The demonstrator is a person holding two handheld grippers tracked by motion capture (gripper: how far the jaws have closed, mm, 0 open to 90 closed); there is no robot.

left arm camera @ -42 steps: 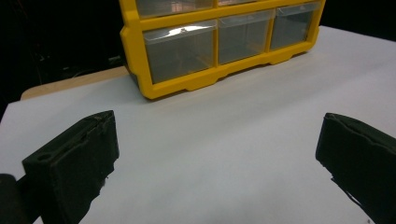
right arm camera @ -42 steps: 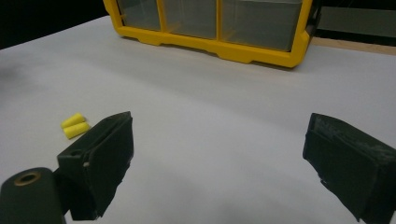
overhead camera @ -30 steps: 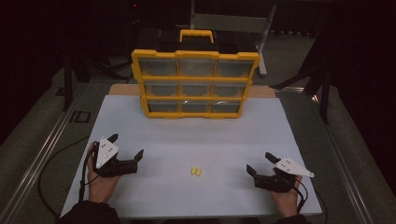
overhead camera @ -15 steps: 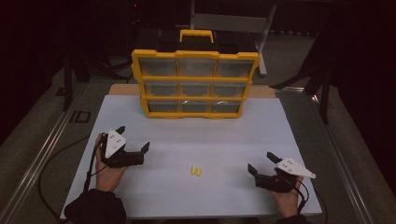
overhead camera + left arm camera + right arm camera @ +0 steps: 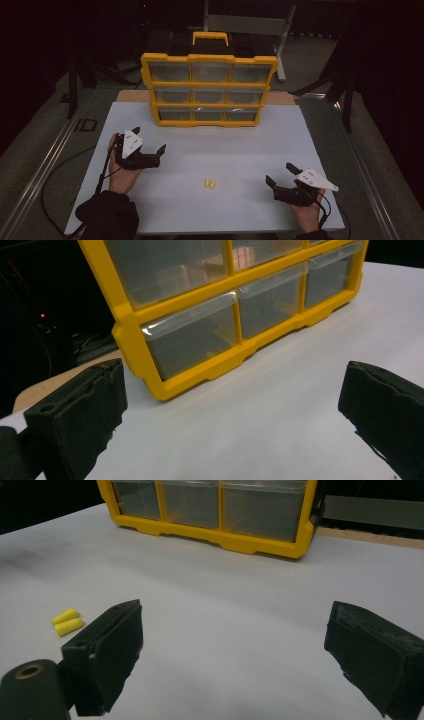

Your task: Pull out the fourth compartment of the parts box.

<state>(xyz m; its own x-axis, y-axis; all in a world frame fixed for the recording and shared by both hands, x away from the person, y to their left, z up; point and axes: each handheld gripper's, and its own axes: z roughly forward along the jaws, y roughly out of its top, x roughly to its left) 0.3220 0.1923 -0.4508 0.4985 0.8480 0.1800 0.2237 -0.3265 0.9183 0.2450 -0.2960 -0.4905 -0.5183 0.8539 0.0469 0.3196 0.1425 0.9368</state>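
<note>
jaws wide on both sides, nothing held. left gripper (image 5: 152, 156) hovers near the drawer organizer (image 5: 209, 90) at the tabletop's far edge; right gripper (image 5: 281, 181) sits near the front right corner. two yellow earplugs (image 5: 210, 184) lie touching, front centre. best approach: low, straddling one plug, closing gently. nine drawers counted.

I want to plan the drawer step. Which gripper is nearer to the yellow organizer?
Left. The left gripper is just in front of the organizer's bottom-left drawer, jaws open. The right gripper sits farther back, near the table's front-right edge.
</note>
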